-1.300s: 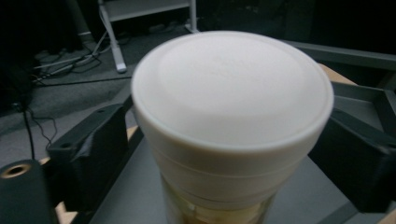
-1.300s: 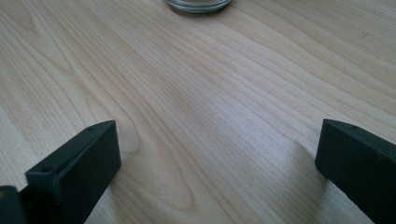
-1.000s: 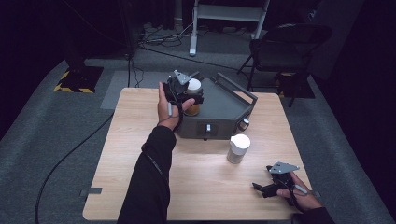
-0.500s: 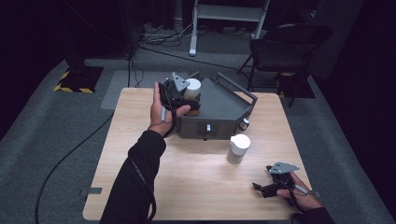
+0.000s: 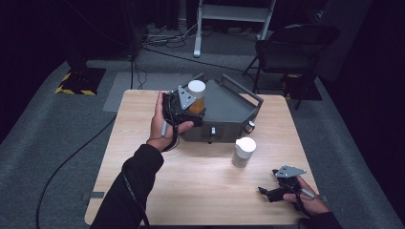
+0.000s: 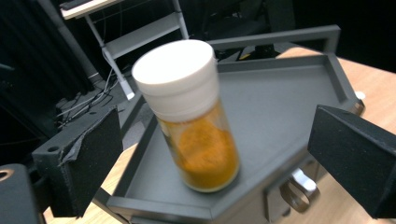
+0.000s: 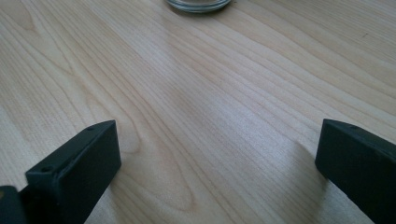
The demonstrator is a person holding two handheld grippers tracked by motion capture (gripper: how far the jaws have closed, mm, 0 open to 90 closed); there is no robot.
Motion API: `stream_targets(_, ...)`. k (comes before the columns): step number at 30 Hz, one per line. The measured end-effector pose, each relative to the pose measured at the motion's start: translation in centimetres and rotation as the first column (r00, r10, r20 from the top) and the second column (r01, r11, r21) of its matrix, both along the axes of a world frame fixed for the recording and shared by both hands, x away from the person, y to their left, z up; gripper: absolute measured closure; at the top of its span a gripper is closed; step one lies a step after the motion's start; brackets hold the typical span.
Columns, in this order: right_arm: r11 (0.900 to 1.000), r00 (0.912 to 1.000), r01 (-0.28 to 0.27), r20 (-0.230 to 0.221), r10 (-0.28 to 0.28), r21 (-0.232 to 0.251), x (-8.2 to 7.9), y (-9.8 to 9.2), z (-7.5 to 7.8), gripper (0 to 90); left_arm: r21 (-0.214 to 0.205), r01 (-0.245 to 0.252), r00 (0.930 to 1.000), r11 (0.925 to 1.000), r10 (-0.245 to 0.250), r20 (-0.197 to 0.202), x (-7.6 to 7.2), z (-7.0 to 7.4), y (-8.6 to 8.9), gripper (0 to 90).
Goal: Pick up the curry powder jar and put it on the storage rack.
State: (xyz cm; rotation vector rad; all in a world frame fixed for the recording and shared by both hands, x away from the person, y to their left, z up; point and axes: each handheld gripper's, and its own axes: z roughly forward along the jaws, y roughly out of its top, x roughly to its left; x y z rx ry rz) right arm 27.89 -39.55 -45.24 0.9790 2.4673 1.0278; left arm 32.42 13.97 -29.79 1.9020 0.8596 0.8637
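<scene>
The left claw [image 5: 191, 106] is hovering at the near-left corner of the grey tray [image 5: 229, 102], its jaws spread wide on either side of a jar of orange powder [image 6: 187, 114] without touching it. In the left gripper view the jar, capped with a white lid [image 6: 176, 70], is standing on the tray floor close to the near rim and appearing to lean slightly; clear gaps are showing between it and each jaw. The tray is sitting at the far side of the wooden desk [image 5: 200, 181], with a metal ring pull [image 6: 295, 192] hanging on its front wall. A second white-lidded jar [image 5: 243, 151] is standing on the desk just in front of the tray. The right claw [image 5: 270, 192] is resting low at the near-right corner of the desk, its jaws spread and holding nothing, well apart from both jars. A dark chair [image 5: 291, 47] is standing beyond the desk.
</scene>
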Motion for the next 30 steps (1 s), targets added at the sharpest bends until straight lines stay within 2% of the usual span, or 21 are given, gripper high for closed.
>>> stream_targets(2, 1.0000, 1.0000, 0.000, 0.000, 0.000, 0.000, 0.0, 0.0, 0.0, 0.0, 0.034, 0.013, 0.9999, 0.9993, -0.013, 0.004, -0.5, -0.2, -0.2, 3.3)
stream_targets(6, 1.0000, 1.0000, 0.000, 0.000, 0.000, 0.000, 0.0, 0.0, 0.0, 0.0, 0.058, 0.043, 0.9991, 0.9974, -0.043, -0.002, -1.4, -0.6, 0.0, 3.2)
stream_targets(11, 1.0000, 1.0000, 0.000, 0.000, 0.000, 0.000, 0.0, 0.0, 0.0, 0.0, 0.071, 0.077, 0.9970, 0.9945, -0.076, -0.009, -2.4, -1.2, 0.3, 3.1)
stream_targets(19, 1.0000, 1.0000, 0.000, 0.000, 0.000, 0.000, 0.0, 0.0, 0.0, 0.0, 0.093, 0.104, 0.9943, 0.9903, -0.101, -0.033, -3.8, -2.8, 0.6, 3.0)
stream_targets(30, 1.0000, 1.0000, 0.000, 0.000, 0.000, 0.000, 0.0, 0.0, 0.0, 0.0, 0.162, 0.146, 0.9887, 0.9760, -0.137, -0.061, -5.6, -4.7, 0.4, 2.7)
